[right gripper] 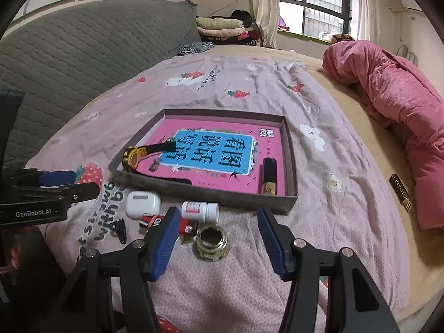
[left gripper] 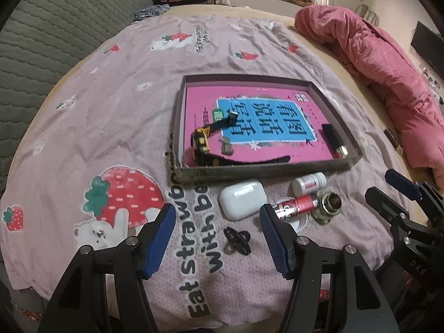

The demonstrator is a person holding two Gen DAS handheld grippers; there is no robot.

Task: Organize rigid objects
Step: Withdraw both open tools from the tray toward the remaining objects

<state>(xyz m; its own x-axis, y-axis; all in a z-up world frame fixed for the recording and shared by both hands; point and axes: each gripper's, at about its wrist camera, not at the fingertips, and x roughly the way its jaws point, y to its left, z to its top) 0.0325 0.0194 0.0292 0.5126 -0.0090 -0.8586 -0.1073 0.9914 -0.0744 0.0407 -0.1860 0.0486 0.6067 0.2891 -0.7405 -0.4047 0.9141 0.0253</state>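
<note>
Sorting is looking partly done, we are judging: the shallow box [left gripper: 277, 168] lying on the strawberry sheet [left gripper: 111, 127] is already holding a yellow-and-black watch [left gripper: 201, 144] at its near left and a dark lighter-like stick [left gripper: 334, 138] along its right wall, both resting on a pink book [left gripper: 249, 122] that is lining the bottom. We are holding the left gripper [left gripper: 217, 238] low over the sheet with its fingers spread and nothing between them, framing a small black clip [left gripper: 237, 240], probably because that piece is nearest to it. We are keeping the right gripper [right gripper: 215, 241] spread and empty too, hovering just near of the brass fitting [right gripper: 212, 242]. Waiting outside the box, just near of its front wall, are the white earbud case [left gripper: 241, 198], the white pill bottle [left gripper: 309, 183] and the red tube [left gripper: 295, 205]. The left view is showing the tube whole; in the right view our left finger [right gripper: 163, 242] is covering its middle. Only the right view is revealing the fitting's hollow, grimy inside and the window [right gripper: 313, 2] far behind.
</note>
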